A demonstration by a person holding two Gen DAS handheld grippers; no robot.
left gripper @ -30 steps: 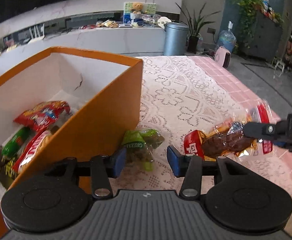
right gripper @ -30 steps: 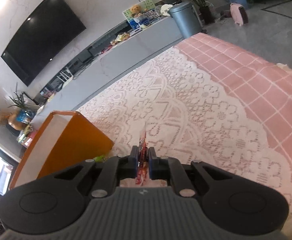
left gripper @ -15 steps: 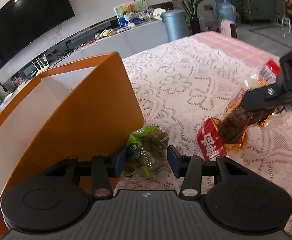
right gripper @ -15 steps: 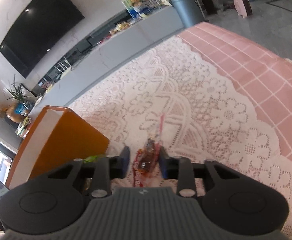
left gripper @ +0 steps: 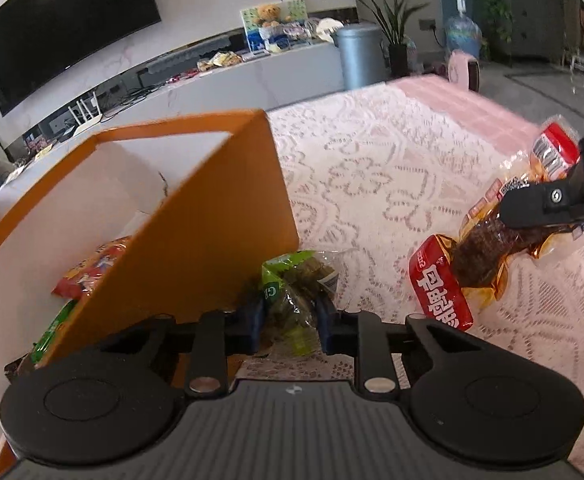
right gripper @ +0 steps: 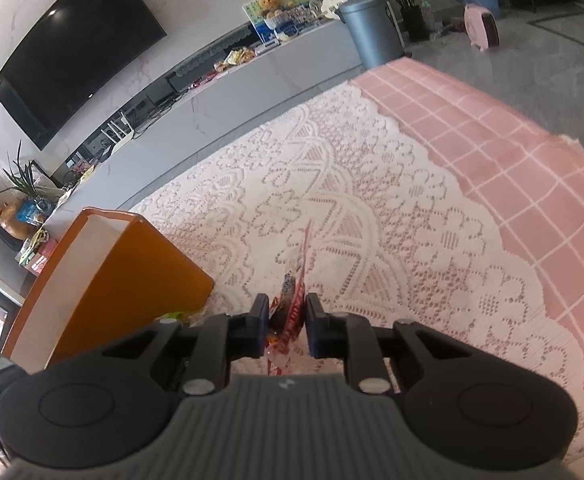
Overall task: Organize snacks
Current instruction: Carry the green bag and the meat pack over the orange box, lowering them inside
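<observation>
Beside the orange box (left gripper: 196, 216), the left gripper (left gripper: 290, 316) has just been closing on the green packet (left gripper: 296, 284), ready to lift it in. The right gripper (right gripper: 287, 322) pinches the red packet (left gripper: 488, 252) clear of the lace.

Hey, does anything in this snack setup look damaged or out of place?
Yes, one thing: the orange box has a small dark crack or tear in its white inner wall. Otherwise, the green snack packet lies outside the box, against its side, between the left claw's fingers.
</observation>
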